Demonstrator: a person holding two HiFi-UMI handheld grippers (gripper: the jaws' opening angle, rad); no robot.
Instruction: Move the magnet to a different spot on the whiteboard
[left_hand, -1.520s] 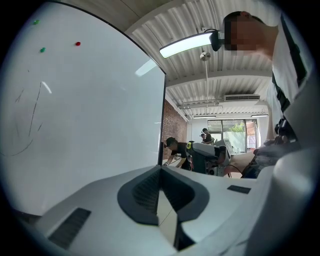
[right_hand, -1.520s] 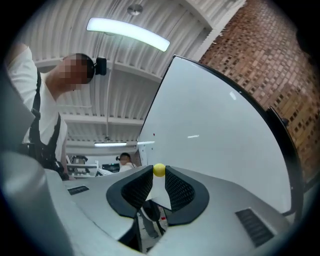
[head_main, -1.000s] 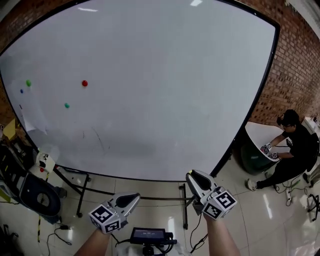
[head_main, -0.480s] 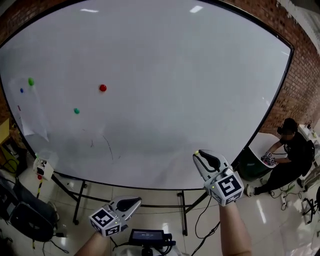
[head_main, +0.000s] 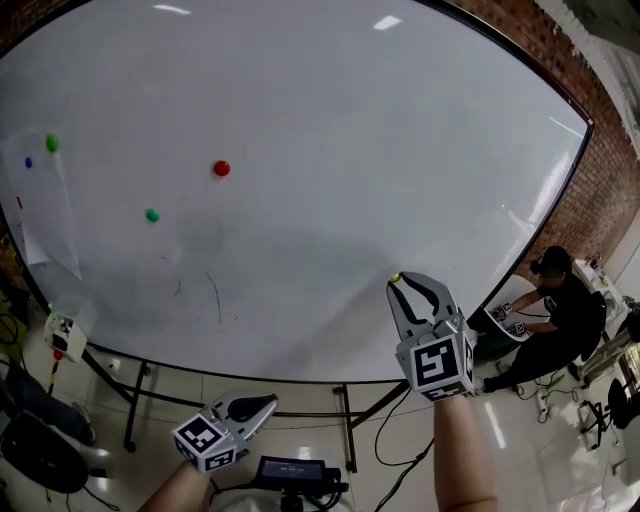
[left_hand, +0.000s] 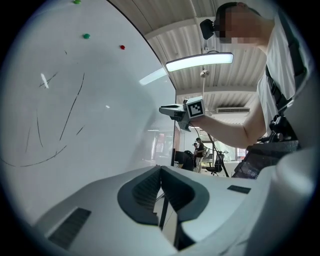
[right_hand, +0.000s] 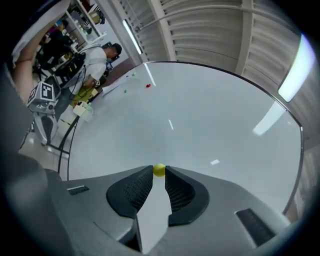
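Note:
A small yellow magnet sits pinched between the tips of my right gripper, and both pads touch it while the jaws start opening. In the head view this yellow magnet and the right gripper are at the lower right part of the whiteboard. I cannot tell whether the magnet touches the board. My left gripper hangs low below the board's bottom edge, and the left gripper is shut with nothing in it.
On the board's left part are a red magnet, a green magnet, another green one, a blue one and a paper sheet. Faint pen marks run low on the board. A seated person is at the right.
My right gripper has risen from below the board's bottom edge up to its lower right face. The left gripper stayed low. The head view has tilted upward.

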